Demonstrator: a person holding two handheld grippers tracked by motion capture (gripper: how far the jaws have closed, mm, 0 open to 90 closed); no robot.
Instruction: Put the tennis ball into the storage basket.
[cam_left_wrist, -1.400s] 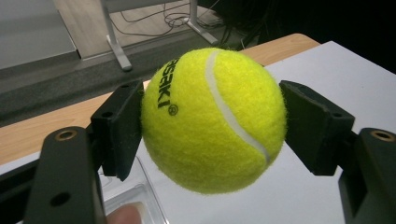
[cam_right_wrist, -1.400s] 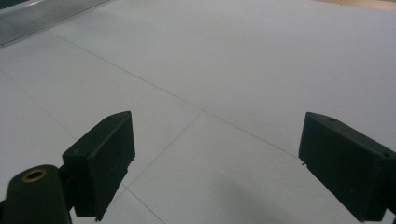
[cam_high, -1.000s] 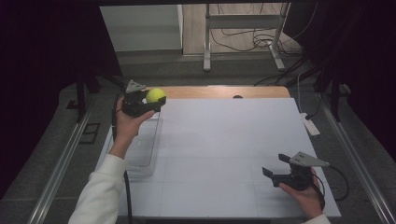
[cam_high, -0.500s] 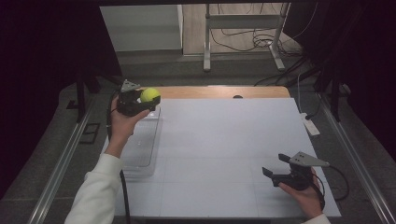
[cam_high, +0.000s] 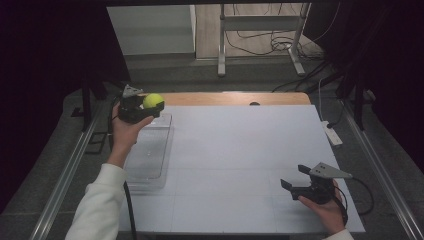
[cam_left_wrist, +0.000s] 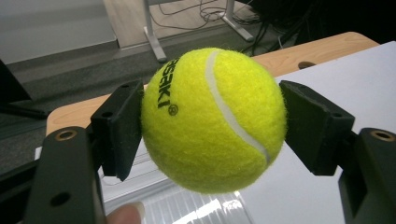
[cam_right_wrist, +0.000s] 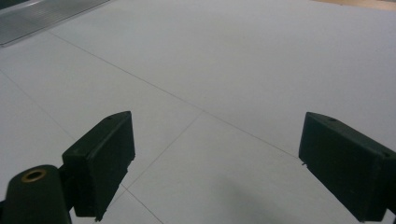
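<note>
Fingers (cam_left_wrist: 119, 128) of left gripper (cam_left_wrist: 212, 123) clamp tennis ball (cam_left_wrist: 214, 119).

Ball (cam_high: 153, 101) btwn fingers (cam_left_wrist: 119, 126) of left gripper (cam_high: 141, 107), above far-left corner of bench (cam_high: 240, 150), over far end of tray (cam_high: 147, 160) lying along left edge. Right gripper (cam_high: 295, 185) near front-right corner, well apart.

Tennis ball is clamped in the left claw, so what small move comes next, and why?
Probably lower the left claw toward the clear tray beneath it. The tennis ball is pinched on both sides, held above the tray's far end.
</note>
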